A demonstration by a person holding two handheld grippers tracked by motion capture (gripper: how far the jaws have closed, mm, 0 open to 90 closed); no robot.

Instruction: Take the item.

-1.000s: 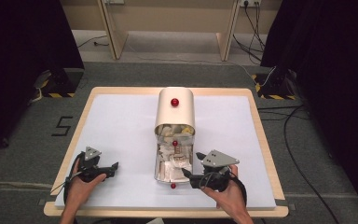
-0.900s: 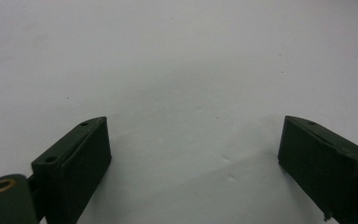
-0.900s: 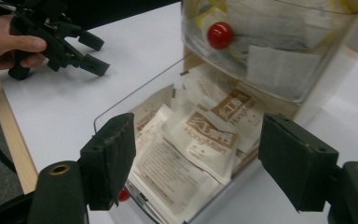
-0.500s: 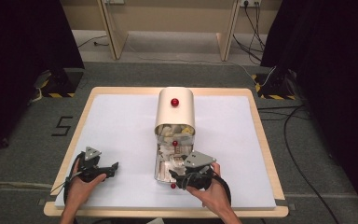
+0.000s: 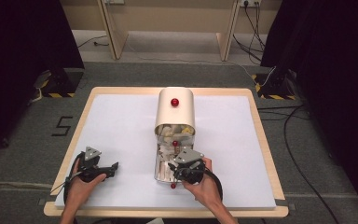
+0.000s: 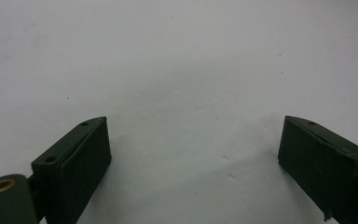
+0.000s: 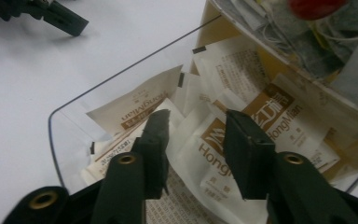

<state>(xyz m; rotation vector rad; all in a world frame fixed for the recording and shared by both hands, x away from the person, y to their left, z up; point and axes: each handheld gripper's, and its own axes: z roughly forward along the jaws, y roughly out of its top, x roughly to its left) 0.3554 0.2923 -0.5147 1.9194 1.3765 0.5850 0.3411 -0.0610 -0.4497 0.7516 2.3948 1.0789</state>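
Right gripper [image 7: 193,140] was down inside the clear tray [image 7: 121,74], jaws partly closed and just been closing, with a white sachet [image 7: 200,158] sitting between them. Couldn't tell if the pads were actually pressing on it, it looked more like a loose straddle. From the high view that gripper [image 5: 179,169] was over the near end of the tray, close to the front edge of the tabletop [image 5: 121,121], about mid-width.

Left gripper [image 6: 193,154] was wide open with nothing between the jaws, just bare white tabletop under it. In the high view it [image 5: 109,167] sat near the front left corner, well apart from the tray.

Writing-wise: the sachets were white with a brown patch and brown lettering that read "HongMan", plus some Chinese characters I couldn't make out. One sachet [image 7: 130,105] lying near the tray's curved wall had the same name upside down, and there was tiny print on another that was too small to read.

Tray stuck out from under a cream rounded cover [image 5: 175,109] with a red knob [image 5: 174,101], sitting mid-table.
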